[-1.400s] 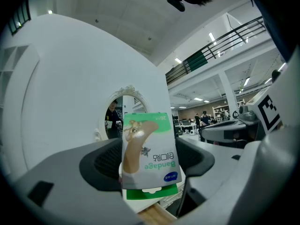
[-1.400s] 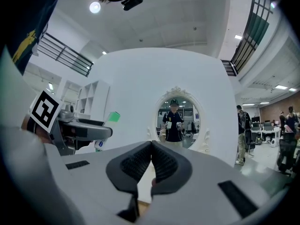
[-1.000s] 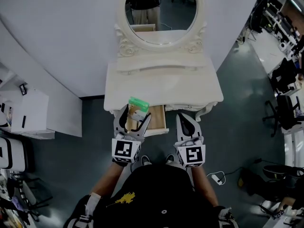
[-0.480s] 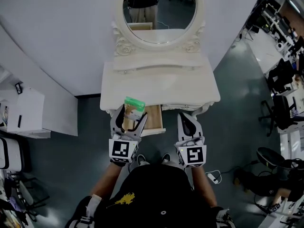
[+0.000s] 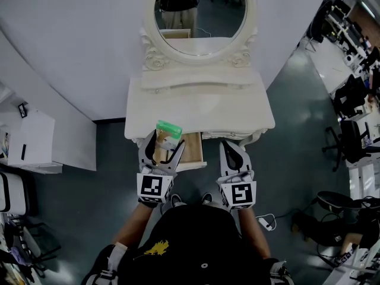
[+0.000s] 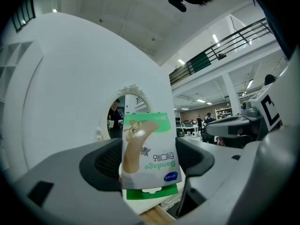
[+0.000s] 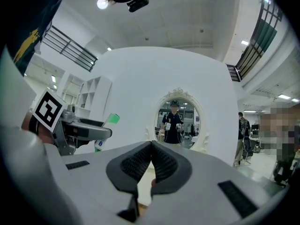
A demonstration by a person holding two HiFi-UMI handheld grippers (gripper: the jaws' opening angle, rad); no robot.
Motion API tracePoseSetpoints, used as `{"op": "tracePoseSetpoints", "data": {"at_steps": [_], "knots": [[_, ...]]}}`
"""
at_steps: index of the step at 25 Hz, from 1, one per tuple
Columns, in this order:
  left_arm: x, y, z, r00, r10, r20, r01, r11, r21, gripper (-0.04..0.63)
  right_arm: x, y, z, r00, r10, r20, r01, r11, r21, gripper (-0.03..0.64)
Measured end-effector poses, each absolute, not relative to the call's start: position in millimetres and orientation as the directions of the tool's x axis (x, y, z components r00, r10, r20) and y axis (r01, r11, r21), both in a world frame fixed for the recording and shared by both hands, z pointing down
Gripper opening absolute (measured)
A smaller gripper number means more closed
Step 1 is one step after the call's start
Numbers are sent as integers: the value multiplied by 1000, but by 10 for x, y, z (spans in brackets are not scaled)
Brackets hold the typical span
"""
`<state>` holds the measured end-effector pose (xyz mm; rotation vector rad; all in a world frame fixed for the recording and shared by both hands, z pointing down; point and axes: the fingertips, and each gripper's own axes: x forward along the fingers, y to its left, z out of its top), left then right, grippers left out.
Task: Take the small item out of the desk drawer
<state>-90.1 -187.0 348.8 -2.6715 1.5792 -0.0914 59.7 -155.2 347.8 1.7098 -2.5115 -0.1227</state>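
Jaws of left gripper (image 5: 164, 143) tight on bandage packet (image 5: 169, 130) over drawer (image 5: 195, 149); right gripper (image 5: 230, 150) level, jaws together

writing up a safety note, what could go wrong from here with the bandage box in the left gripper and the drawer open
1. The left gripper pinches the bandage box by its sides, and the green end sticks out past the pads. A loose grip could let it tip and drop into the drawer or onto the floor.
2. The drawer stands pulled out toward the person, so a leg or gripper may knock it.
3. The right gripper is shut and empty, so it likely could not catch a fall.
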Motion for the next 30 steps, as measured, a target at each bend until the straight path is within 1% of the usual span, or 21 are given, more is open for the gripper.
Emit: {"op": "tracePoseSetpoints", "data": {"at_steps": [8,21,26,30], "knots": [[-1031,-1967,3491,464,-885,30,-883,-465,-66,357,559,-1604,3490,-365,-930,43,-921,367,132,14],[-970,-1984,3575,481,-876,41,-872,-482,-80,357,498,-1655,3538,-382,-922,60,-912,386,139,14],[-947,-1942,3602,505,-861,52,-854,-508,-111,357,420,-1634,3566,-411,-909,77,-902,417,113,14],[-1001,-1968,3672,516,-855,52,-849,-518,-100,357,343,-1674,3534,-421,-906,42,-897,422,129,14]]}}
